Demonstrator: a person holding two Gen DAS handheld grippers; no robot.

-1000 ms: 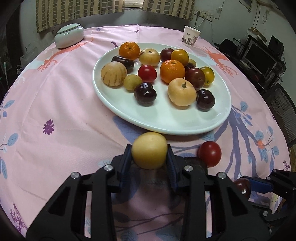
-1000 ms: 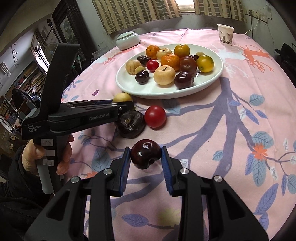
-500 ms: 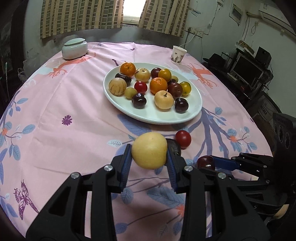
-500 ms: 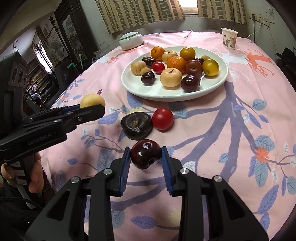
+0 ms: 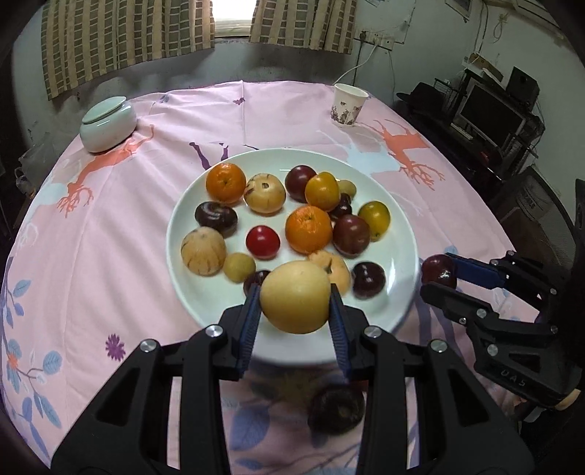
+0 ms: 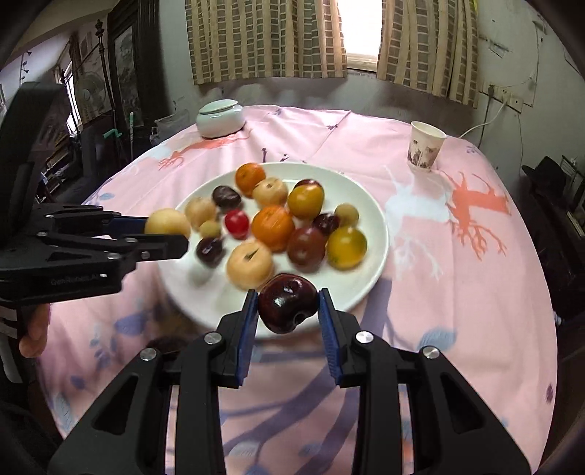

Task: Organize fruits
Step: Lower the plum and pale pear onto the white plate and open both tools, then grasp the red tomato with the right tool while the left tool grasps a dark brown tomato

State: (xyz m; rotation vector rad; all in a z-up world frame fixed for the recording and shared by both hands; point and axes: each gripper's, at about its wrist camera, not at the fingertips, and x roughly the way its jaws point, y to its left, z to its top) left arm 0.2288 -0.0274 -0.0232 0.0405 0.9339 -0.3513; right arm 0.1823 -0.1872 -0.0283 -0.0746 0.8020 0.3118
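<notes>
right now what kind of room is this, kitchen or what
Probably a lived-in home dining or living room: a round table under a pink printed cloth, curtained window, and a monitor on a cluttered desk.

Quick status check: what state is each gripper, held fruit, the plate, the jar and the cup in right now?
Left gripper: shut on the yellow pear, above the plate's near rim.
Right gripper: shut on the dark red plum, lifted.
White plate: loaded with fruit.
Dark wrinkled fruit: on the cloth, off the plate.
Lidded jar: lid on.
Paper cup: upright.
</notes>
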